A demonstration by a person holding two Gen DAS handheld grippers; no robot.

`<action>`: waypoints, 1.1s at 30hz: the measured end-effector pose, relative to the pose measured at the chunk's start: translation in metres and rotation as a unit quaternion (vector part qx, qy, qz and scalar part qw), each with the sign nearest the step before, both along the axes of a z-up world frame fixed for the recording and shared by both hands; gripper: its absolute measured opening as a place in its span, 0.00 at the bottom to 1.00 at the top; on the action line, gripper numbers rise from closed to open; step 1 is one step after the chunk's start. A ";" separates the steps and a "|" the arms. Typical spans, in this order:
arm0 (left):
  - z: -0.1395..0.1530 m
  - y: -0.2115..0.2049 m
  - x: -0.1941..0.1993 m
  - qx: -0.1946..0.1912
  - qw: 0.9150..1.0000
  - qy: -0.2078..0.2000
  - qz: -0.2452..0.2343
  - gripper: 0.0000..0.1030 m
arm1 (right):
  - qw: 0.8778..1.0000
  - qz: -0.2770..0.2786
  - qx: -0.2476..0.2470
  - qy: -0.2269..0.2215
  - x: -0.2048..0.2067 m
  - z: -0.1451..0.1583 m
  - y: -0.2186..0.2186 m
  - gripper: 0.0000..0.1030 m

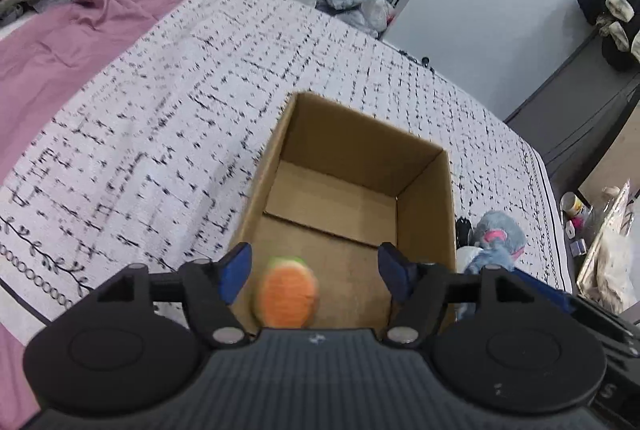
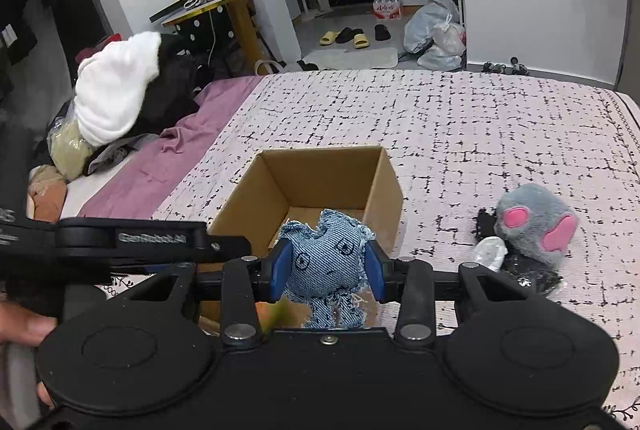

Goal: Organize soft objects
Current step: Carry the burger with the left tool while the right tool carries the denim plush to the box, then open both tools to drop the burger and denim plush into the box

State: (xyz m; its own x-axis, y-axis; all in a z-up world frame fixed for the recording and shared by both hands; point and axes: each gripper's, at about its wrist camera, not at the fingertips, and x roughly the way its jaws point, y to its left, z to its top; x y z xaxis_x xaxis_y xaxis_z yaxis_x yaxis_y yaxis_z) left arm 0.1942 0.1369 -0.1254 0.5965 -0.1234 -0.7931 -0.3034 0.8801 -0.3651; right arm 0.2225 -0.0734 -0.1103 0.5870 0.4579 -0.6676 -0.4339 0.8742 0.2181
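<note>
The left gripper (image 1: 314,272) is holding its fingers wide apart over the cardboard box (image 1: 424,198) on the bed (image 1: 160,90), with a blurry orange toy (image 1: 287,295) loose between them. The right gripper (image 2: 326,266) is squeezing a blue denim toy (image 2: 326,258) above the box's near edge.

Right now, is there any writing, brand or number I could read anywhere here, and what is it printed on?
"GenRobot.AI": pale letters, slightly blurred, on the black casing at the left of the right wrist view.
"S": a lone pale letter on the black part at the lower right edge of the left wrist view; the rest is cut off.
Too small to read: the red label on the bottle pack on the floor.
</note>
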 end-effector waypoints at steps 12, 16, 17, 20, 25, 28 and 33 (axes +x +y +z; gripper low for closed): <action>0.022 0.017 -0.021 0.012 0.999 -0.015 0.039 0.78 | 1.000 0.010 0.016 0.018 0.008 -0.004 0.021 0.55; 0.033 0.014 -0.029 0.037 0.998 -0.023 0.050 0.87 | 0.999 -0.011 0.043 0.018 0.005 0.003 0.007 0.68; 0.035 0.012 -0.031 0.048 0.997 -0.026 0.053 0.88 | 0.999 -0.015 0.045 0.016 0.003 0.005 0.003 0.72; 0.041 0.002 -0.035 0.086 0.994 -0.035 0.051 0.91 | 0.998 -0.027 0.047 0.011 -0.003 0.010 -0.009 0.78; 0.051 -0.014 -0.046 0.086 0.994 -0.061 0.039 0.91 | 0.998 -0.045 0.047 0.014 -0.014 0.013 -0.031 0.90; 0.057 -0.024 -0.050 0.081 0.994 -0.065 0.040 0.91 | 0.997 -0.053 0.052 0.020 -0.018 0.014 -0.043 0.91; 0.068 -0.044 -0.056 0.091 0.993 -0.073 0.007 0.93 | 0.997 -0.059 0.055 0.004 -0.026 0.024 -0.063 1.00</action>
